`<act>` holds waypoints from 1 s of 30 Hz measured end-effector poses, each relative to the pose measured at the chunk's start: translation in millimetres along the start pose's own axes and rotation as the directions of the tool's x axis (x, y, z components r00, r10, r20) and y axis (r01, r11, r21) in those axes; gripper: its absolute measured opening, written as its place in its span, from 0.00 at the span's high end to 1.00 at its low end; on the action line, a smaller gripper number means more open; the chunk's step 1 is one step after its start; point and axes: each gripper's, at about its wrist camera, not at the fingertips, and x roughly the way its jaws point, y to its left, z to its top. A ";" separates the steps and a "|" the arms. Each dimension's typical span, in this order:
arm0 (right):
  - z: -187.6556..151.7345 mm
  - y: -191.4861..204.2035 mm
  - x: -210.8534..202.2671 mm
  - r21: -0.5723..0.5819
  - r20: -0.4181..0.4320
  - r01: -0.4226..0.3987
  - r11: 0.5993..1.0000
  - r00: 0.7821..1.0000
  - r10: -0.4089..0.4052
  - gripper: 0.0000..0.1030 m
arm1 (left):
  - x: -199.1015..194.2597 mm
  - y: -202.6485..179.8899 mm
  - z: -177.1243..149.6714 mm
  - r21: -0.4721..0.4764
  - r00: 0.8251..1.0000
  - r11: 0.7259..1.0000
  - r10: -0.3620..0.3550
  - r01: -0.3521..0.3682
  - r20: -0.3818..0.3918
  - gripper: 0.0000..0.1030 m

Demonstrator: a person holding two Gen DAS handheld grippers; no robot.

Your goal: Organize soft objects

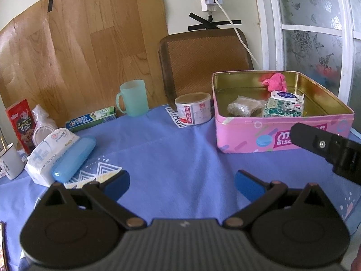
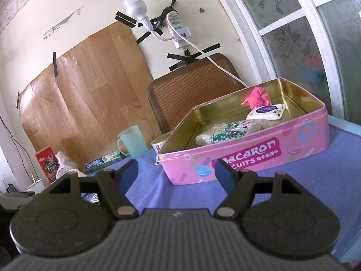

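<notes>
- At the far left edge of the left wrist view, a white enamel-looking mug (image 1: 9, 161) is being cut off by the frame, and the print on the red carton (image 1: 21, 124) behind it is too small to be read.
- A soft white tissue pack (image 1: 50, 151) is being partly covered by a smooth, rounded blue plastic case (image 1: 74, 159) leaning on it; a crinkled clear bag (image 1: 42, 122) behind is hard to make out.
- A flat toothpaste box (image 1: 91, 118) and a translucent mint plastic cup (image 1: 133, 98) are being seen at the back of the bench (image 1: 171, 158), which is draped in a matte blue cloth.
- The left tongs (image 1: 182, 185) are being held spread wide over the cloth, nothing between the blue pads.
- A short round tin (image 1: 193, 108) is standing just beside the pink biscuit tin (image 1: 248, 133); in the right wrist view it is mostly being hidden by that tin's corner.
- Inside the gold-lined rectangular tin, a crumpled pink cloth (image 1: 275, 82), a white wipes pack (image 1: 285, 98), a green-patterned packet (image 1: 282, 110) and a lumpy brownish bag (image 1: 242, 108) are lying together; their labels cannot be read.
- The right tongs (image 2: 176, 176) are being held spread and empty before the tin's front wall; only one black finger shows at the left view's right edge.
</notes>
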 end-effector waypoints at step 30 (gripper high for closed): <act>-4.5 -5.6 6.5 0.031 -0.033 0.026 0.999 0.999 -0.025 0.23 | 24.4 1.2 -9.3 -0.046 0.984 0.996 -0.077 0.070 -0.163 0.00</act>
